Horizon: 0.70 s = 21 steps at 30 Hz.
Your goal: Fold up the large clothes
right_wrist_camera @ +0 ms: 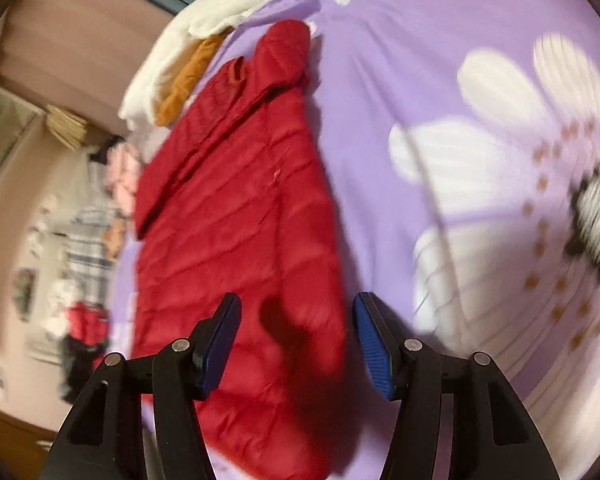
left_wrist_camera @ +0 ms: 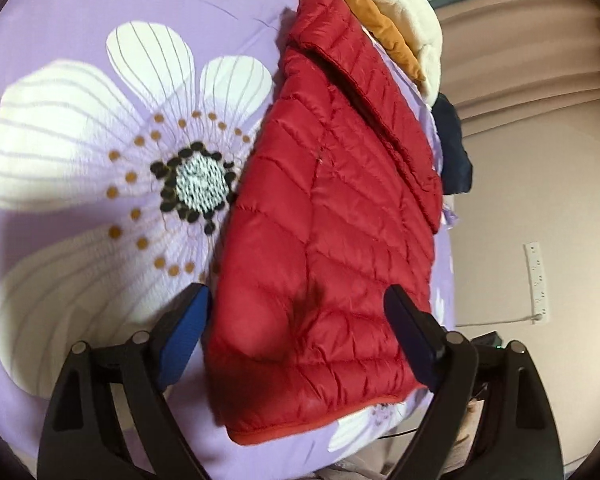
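A red quilted puffer jacket (left_wrist_camera: 324,240) lies folded lengthwise on a purple bedsheet (left_wrist_camera: 80,20) with big white flowers. Its collar points away and its hem is nearest me. My left gripper (left_wrist_camera: 296,336) is open, its jaws straddling the lower part of the jacket just above it, holding nothing. In the right wrist view the same jacket (right_wrist_camera: 236,216) runs up the left middle. My right gripper (right_wrist_camera: 296,340) is open over the jacket's lower right edge, also empty. This view is motion-blurred.
A cream fleece garment (left_wrist_camera: 396,4), an orange garment (left_wrist_camera: 388,36) and a dark navy garment (left_wrist_camera: 452,148) are piled beyond the jacket at the bed's edge. A power strip (left_wrist_camera: 538,280) is on the wall. Clothes lie on the floor (right_wrist_camera: 84,248) beside the bed.
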Each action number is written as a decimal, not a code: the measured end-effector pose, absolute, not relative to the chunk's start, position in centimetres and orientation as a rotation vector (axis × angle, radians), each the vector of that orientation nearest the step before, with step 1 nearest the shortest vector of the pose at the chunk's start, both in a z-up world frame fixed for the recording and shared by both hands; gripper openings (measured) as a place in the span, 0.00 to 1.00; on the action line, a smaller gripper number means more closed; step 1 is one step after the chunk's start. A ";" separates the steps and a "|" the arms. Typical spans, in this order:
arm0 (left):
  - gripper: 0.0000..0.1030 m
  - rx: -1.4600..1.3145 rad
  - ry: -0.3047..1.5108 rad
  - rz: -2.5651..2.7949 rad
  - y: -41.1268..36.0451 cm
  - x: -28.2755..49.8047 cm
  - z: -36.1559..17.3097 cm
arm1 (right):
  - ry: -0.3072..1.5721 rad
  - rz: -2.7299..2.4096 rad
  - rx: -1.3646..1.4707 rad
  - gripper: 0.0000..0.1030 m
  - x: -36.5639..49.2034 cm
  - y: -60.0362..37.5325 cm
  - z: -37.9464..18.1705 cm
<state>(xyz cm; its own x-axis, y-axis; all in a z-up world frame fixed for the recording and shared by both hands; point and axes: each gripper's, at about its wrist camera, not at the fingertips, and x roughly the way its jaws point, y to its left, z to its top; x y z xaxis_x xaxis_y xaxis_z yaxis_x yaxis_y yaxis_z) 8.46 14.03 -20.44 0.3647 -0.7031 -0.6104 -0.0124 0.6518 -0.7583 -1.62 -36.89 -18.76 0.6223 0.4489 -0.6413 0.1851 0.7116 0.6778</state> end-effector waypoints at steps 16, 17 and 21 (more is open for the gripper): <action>0.82 -0.767 1.156 -0.571 11.0 7.7 -20.4 | 0.923 0.299 0.853 0.56 -1.3 -33.6 -19.1; 0.77 -0.762 1.155 -0.568 10.8 7.8 -20.4 | 0.920 0.295 0.845 0.56 -1.3 -33.4 -19.1; 0.53 -0.709 1.179 -0.551 9.7 8.1 -20.5 | 0.914 0.278 0.777 0.43 -1.9 -32.9 -18.7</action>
<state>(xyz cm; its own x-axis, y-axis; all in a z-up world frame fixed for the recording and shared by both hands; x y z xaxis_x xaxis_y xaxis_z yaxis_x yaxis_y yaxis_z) 8.06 9.75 -20.48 0.2977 -0.7172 -0.6301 0.0235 0.6653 -0.7462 -1.92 -32.92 -18.67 0.5983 0.5257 -0.6047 0.0994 0.7002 0.7070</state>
